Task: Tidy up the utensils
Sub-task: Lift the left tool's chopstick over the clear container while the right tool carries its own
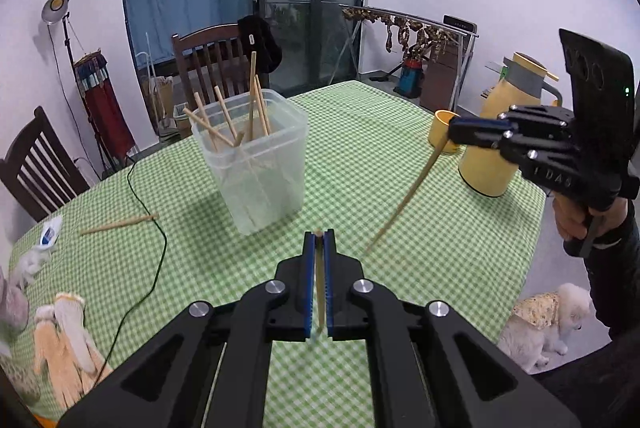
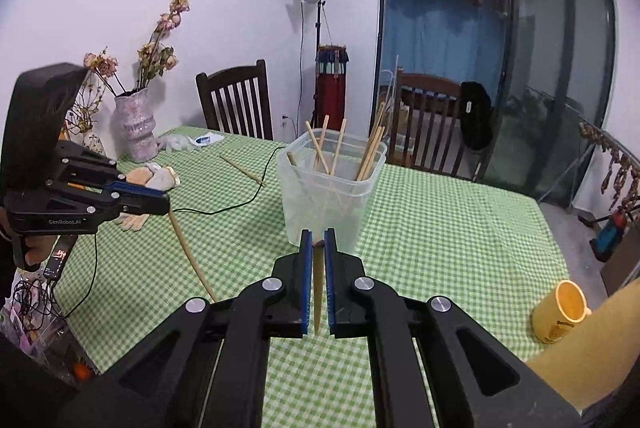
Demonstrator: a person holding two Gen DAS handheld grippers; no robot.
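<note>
Chopsticks are the thing here: each tongs is closed on one. The left tongs [image 1: 319, 240] pinches a chopstick [image 1: 319, 292] lengthwise between its blue pads, above the green checked counter [image 1: 440, 228]. The right tongs [image 2: 318, 238] grips another chopstick [image 2: 318, 292] likewise. More stand in the clear tub [image 1: 256, 164] just ahead; a loose chopstick [image 1: 118, 224] lies left of it.

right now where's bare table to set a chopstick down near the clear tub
Bare checked cloth lies between the clear tub and the yellow mug, and in front of the tub. It is crowded on the other side: green cable, loose chopstick, cotton gloves, vase.
</note>
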